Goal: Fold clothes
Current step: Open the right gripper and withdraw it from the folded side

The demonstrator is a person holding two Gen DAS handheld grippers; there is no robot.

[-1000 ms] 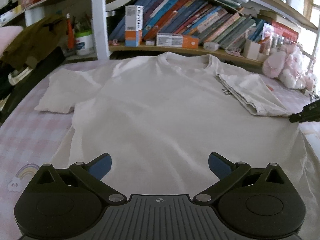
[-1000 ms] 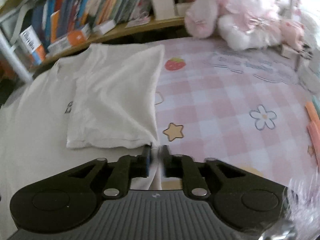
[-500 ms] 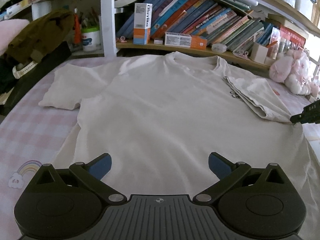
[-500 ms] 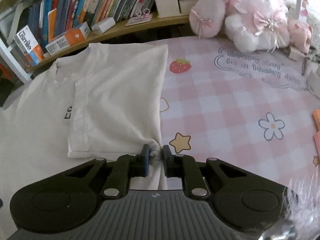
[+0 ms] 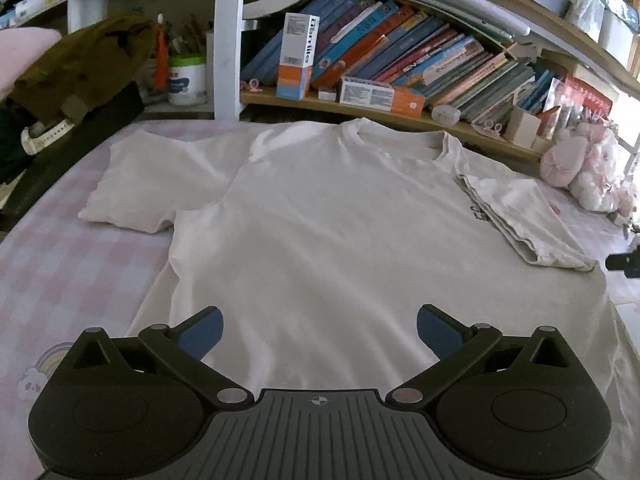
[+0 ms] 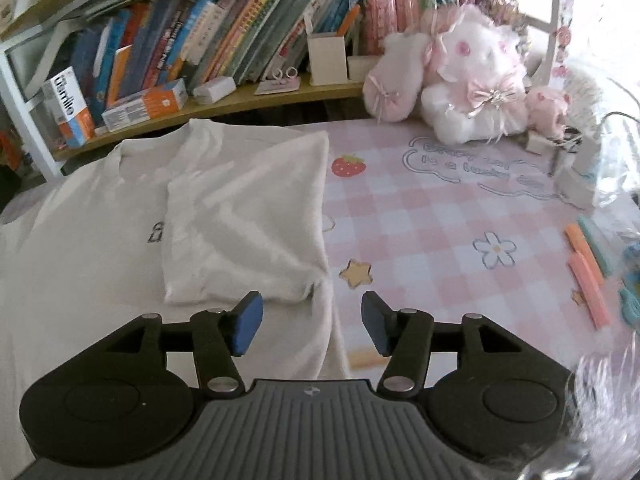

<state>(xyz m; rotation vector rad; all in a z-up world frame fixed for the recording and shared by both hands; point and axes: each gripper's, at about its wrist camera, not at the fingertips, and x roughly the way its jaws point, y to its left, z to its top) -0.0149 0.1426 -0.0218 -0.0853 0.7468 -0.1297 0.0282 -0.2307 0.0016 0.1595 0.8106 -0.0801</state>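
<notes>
A white T-shirt (image 5: 328, 232) lies flat on the pink checked bed cover, collar toward the bookshelf. Its right sleeve (image 6: 248, 224) is folded inward onto the chest; its left sleeve (image 5: 152, 184) lies spread out. My left gripper (image 5: 320, 330) hovers wide open over the shirt's lower middle, holding nothing. My right gripper (image 6: 312, 320) hangs just in front of the folded sleeve's lower corner; its jaws are opening and the pads are off the cloth, with the shirt's side edge (image 6: 332, 332) lying below the gap. The right gripper's tip (image 5: 622, 262) shows at the left wrist view's right edge.
A low bookshelf (image 5: 400, 68) with books and boxes runs along the back. Pink plush toys (image 6: 460, 84) sit at the back right. Orange and teal clips (image 6: 588, 268) lie on the cover (image 6: 440, 220) at right. A brown garment and dark bag (image 5: 80, 76) are at the left.
My right gripper was shut on the folded sleeve's corner; now it has let go, opened and drawn back a little. The sleeve stays folded on the chest. The left gripper stayed open.
</notes>
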